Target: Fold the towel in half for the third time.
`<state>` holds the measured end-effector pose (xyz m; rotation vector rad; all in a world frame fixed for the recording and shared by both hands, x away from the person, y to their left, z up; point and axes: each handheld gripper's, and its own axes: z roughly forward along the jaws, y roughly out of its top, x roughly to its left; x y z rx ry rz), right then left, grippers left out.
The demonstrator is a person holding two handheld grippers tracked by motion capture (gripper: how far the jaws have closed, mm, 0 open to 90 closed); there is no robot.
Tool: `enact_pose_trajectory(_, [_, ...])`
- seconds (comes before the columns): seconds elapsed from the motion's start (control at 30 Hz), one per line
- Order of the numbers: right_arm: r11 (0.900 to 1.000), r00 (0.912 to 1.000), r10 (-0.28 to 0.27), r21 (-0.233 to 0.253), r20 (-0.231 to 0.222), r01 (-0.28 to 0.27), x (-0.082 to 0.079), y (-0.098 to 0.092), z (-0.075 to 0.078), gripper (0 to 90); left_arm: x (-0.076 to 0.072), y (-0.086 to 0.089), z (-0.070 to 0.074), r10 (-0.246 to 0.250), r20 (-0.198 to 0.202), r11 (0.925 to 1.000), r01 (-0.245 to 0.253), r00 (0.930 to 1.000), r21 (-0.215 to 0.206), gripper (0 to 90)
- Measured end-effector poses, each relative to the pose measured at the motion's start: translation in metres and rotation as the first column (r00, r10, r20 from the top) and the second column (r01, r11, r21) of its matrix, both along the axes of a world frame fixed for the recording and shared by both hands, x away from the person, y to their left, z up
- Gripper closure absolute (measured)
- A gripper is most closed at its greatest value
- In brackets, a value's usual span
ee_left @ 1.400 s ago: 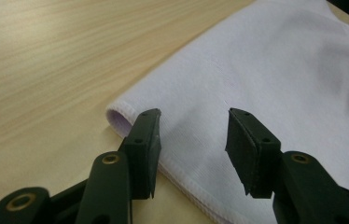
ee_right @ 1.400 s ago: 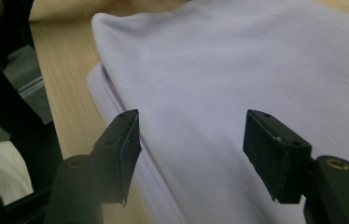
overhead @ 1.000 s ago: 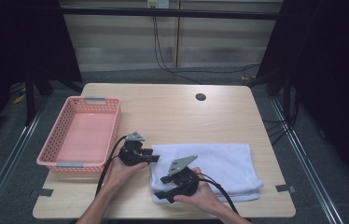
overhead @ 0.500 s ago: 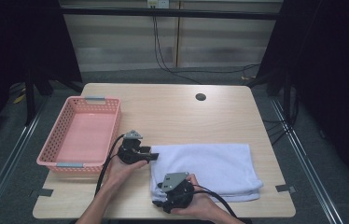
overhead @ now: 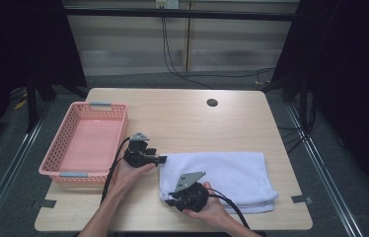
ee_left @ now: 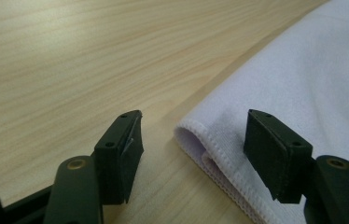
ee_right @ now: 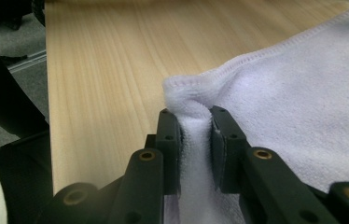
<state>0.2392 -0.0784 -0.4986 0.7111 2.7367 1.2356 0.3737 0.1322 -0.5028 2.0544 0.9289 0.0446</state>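
One corner is now pinched: your right gripper (ee_right: 195, 116) has closed on the white towel (overhead: 232, 173) at its near-left corner. Your left gripper (ee_left: 193, 140) stays spread at the far-left corner (ee_left: 196, 135), so you can likely grip there next.

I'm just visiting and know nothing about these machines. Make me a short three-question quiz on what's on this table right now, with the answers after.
1. True or false: the right gripper has its jaws closed on a corner of the white towel.
2. How do the jaws of the left gripper stand? A) clamped on the towel B) apart, astride the towel's folded corner C) inside the basket
3. Fill in: the pink basket lies at the table's ____ side in the high view.

Key
1. True; cloth bunches up between the pads in the right gripper view.
2. B; one jaw is over bare wood, the other over the cloth.
3. Left.
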Motion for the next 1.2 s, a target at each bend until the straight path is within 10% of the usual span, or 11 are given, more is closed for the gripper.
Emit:
enact_pose_trajectory(0.4, [1.000,0.9999,0.010,0.010,-0.014,-0.010,0.001,-0.002,0.000,75.7,-0.004,-0.012,-0.004,-0.099,0.038,0.9947,0.098,0.9944,0.032,43.2])
enact_pose_trajectory(0.57, [1.000,0.9995,0.008,0.014,-0.032,-0.007,0.002,-0.003,0.002,76.5,-0.013,-0.024,-0.002,-0.147,0.033,0.9886,0.145,0.9886,0.038,74.4])
enact_pose_trajectory(0.73, [0.999,0.9994,0.004,0.038,-0.033,-0.003,0.004,-0.008,0.012,77.5,-0.007,-0.015,0.002,-0.096,-0.031,0.9887,0.092,0.9949,-0.119,78.8])
enact_pose_trajectory(1.2, [0.978,0.9980,-0.064,0.197,0.001,0.062,0.012,-0.023,0.066,77.5,0.006,-0.013,0.050,-0.052,0.001,0.9712,0.051,0.9986,-0.233,78.9])
